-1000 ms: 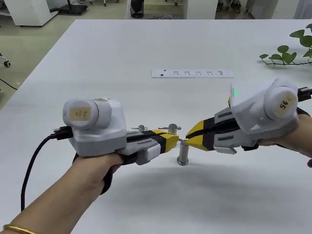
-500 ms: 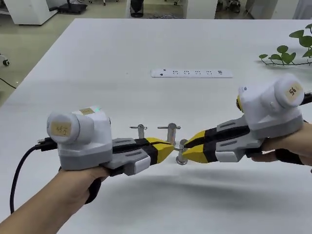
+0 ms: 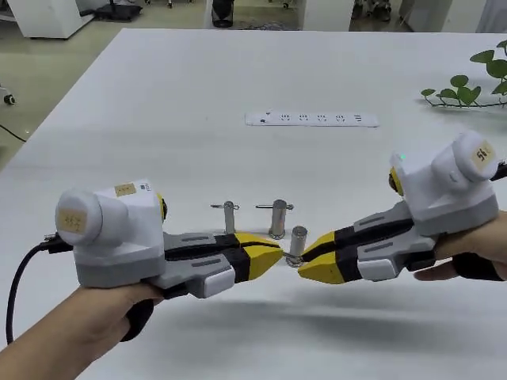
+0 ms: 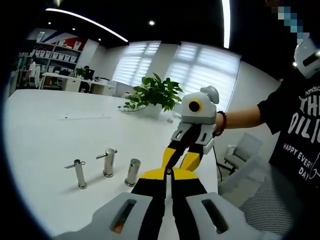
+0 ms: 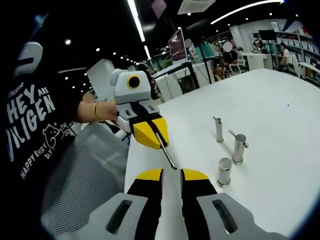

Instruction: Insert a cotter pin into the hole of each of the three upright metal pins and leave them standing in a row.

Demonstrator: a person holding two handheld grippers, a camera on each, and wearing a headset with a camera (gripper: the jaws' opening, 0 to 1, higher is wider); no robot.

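Three upright metal pins stand on the white table. The left pin (image 3: pixel 230 215) and the middle pin (image 3: pixel 278 218) each carry a cotter pin through the top. The nearer right pin (image 3: pixel 299 240) has a bare top. My left gripper (image 3: pixel 279 251) is shut on a thin cotter pin (image 5: pixel 165 149) that sticks out of its yellow tips toward the right gripper. My right gripper (image 3: pixel 303 253) faces it tip to tip just in front of the bare pin (image 5: pixel 224 171), its fingers slightly apart, with the cotter pin's free end at the gap.
A white power strip (image 3: pixel 312 119) lies farther back on the table. A leafy plant (image 3: pixel 467 87) trails at the far right edge. The table's near side in front of the grippers is bare. A person in a black T-shirt holds both grippers.
Both grippers have dropped lower and nearer to me, tips still facing each other. The two back pins now show clear of the left gripper.
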